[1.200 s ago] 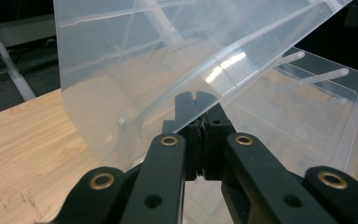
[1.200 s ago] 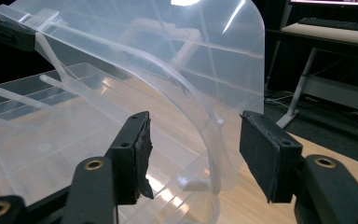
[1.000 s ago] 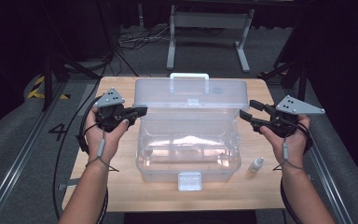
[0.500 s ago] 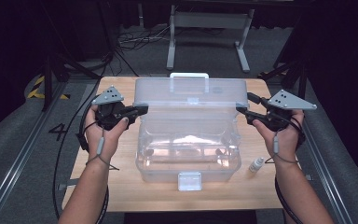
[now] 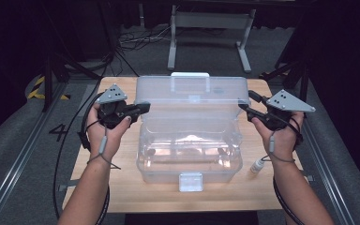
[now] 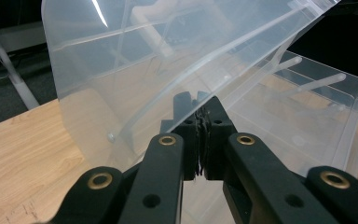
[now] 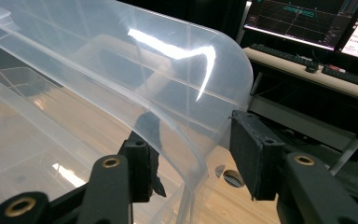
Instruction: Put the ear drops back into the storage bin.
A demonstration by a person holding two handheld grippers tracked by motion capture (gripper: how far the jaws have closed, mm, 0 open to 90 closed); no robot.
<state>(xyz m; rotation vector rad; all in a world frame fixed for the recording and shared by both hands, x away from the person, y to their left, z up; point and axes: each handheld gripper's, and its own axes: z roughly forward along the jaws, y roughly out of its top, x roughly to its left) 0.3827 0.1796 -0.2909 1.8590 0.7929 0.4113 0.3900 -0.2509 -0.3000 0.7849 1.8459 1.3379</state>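
Observation:
A clear plastic box stands mid-table with its hinged lid raised and leaning back. My left gripper is at the lid's left edge; in the left gripper view its jaws are pressed together on the thin rim of the lid. My right gripper is at the lid's right edge. In the right gripper view it is open and straddles the lid, one jaw seen through the plastic and the other outside it.
The wooden table carries a small white bottle just right of the box, under my right wrist. A white latch sits on the box's front wall and a handle on the lid. Monitors stand beyond the right side.
My right gripper has moved left and forward until its open jaws straddle the lid's right edge. The left gripper and the lid have hardly moved.

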